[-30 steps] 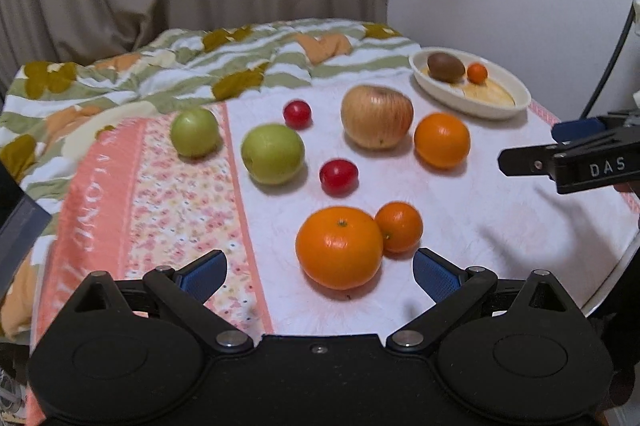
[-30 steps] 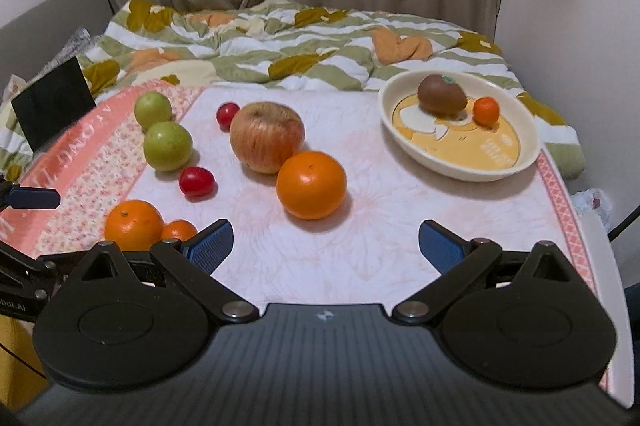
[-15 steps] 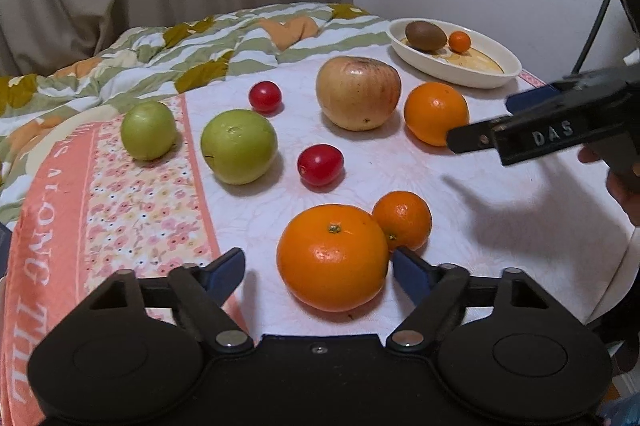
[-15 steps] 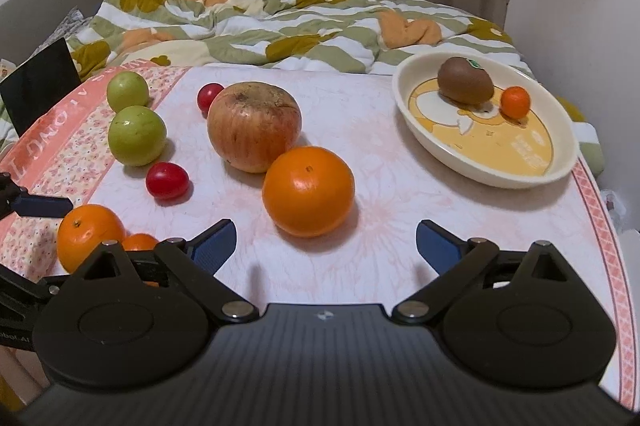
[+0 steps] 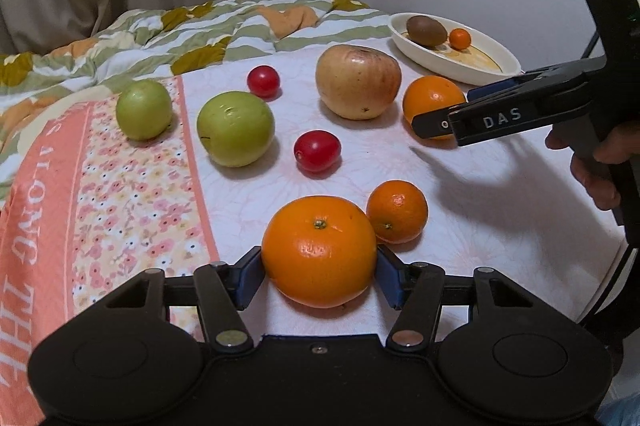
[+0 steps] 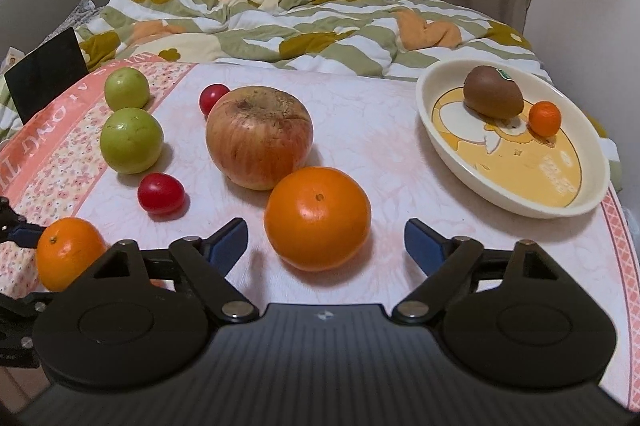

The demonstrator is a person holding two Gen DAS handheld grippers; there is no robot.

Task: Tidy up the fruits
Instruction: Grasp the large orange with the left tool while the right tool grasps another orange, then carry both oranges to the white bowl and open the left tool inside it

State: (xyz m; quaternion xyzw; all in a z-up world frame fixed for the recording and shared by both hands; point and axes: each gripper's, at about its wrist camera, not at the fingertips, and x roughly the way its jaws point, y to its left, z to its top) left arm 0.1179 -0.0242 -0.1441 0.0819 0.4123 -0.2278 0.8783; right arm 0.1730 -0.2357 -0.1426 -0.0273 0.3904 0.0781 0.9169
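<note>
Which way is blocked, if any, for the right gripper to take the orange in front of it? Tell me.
Probably none: the right gripper is closing around the orange with clear gaps; the apple sits behind it.

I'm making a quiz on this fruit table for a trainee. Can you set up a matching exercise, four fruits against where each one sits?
Things:
1. brown oval kiwi
2. largest round orange
3. big reddish-yellow apple
4. medium round orange

Places:
A. on the cloth, just ahead of the right gripper's wide jaws
B. in the cream oval dish
C. between the left gripper's closing jaws, blue pads at its sides
D. on the cloth between a red cherry tomato and the medium orange

Pairs: 1-B, 2-C, 3-D, 4-A
</note>
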